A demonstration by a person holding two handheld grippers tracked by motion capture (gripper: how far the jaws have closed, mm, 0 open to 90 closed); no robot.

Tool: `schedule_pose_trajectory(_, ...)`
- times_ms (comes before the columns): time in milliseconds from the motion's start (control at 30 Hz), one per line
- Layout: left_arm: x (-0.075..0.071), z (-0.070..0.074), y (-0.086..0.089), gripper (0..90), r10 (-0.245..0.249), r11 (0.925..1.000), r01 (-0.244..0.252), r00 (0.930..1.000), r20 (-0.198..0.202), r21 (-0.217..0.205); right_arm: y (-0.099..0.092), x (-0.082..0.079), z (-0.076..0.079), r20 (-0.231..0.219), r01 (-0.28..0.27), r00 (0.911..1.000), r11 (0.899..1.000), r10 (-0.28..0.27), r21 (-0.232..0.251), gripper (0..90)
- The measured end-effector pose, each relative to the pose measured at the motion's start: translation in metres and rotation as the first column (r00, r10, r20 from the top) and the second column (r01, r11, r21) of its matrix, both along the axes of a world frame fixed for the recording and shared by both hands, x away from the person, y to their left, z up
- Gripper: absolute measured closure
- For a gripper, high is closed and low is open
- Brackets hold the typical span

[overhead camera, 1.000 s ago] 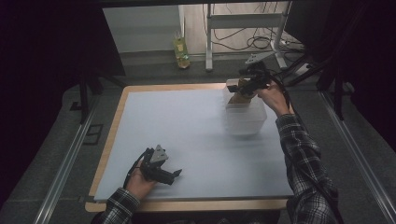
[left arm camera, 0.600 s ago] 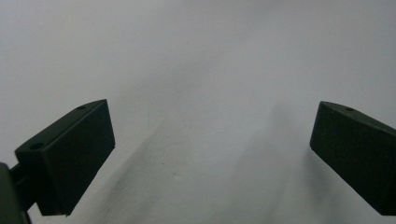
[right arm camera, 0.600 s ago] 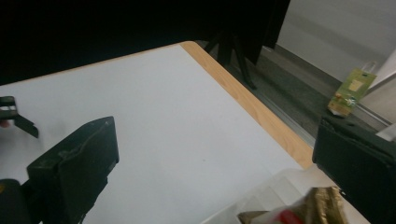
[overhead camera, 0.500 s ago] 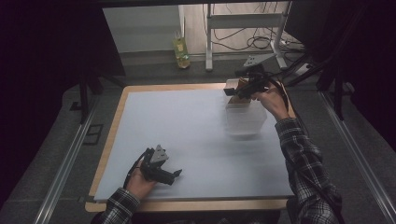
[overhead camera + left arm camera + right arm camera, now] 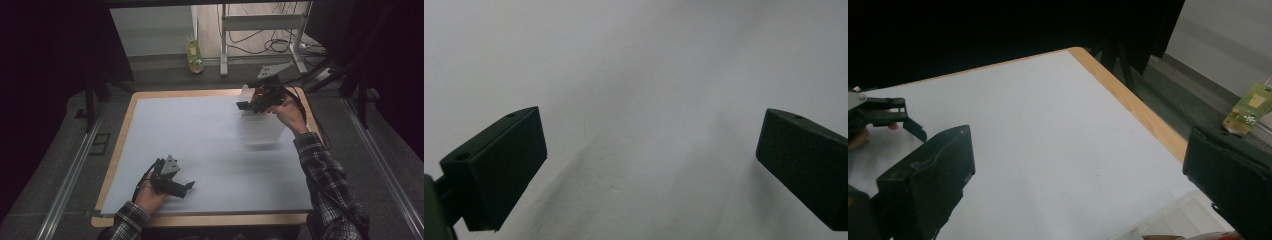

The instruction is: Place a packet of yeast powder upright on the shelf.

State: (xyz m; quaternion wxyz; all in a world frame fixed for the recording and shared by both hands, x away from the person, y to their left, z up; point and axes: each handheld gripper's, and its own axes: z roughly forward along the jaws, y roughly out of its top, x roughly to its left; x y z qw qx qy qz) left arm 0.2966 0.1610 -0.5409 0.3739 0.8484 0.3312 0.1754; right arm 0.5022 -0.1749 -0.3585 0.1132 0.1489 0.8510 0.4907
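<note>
Table top (image 5: 200, 145) is a pale bluish-white sheet with a light wood border (image 5: 117, 150) around it. Both grippers are black: the left gripper (image 5: 189, 186) at lower left and the right gripper (image 5: 241, 105) at upper right, each with a grey plate. The container (image 5: 261, 131) is see-through whitish plastic. Sleeves (image 5: 325, 175) are a dark plaid with light lines. There's a yellow-green bottle (image 5: 194, 54) up top, on grey floor.

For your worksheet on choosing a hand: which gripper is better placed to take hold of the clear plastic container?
Right. The right gripper hovers open directly above the clear plastic container, while the left gripper rests at the table's near edge.
</note>
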Motion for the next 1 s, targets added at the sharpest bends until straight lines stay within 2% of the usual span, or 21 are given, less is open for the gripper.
schedule_pose_trajectory(333, 0.0, 0.0, 0.0, 0.0, -0.002, 1.0, 0.002, 1.0, -0.002, 0.0, 0.004, -0.013, -0.011, -0.003, -0.017, 0.9999, 0.999, 0.017, -0.032, 0.7)
schedule_pose_trajectory(767, 0.0, 0.0, 0.0, 0.0, -0.005, 1.0, 0.005, 1.0, -0.002, 0.001, 0.007, -0.034, -0.023, -0.022, 0.009, 0.9997, 1.0, -0.009, 0.003, 0.6)
schedule_pose_trajectory(1000, 0.0, 0.0, 0.0, 0.0, -0.001, 1.0, 0.001, 1.0, 0.0, -0.008, 0.005, -0.046, -0.037, -0.052, 0.026, 0.9983, 1.0, -0.025, 0.007, 0.6)
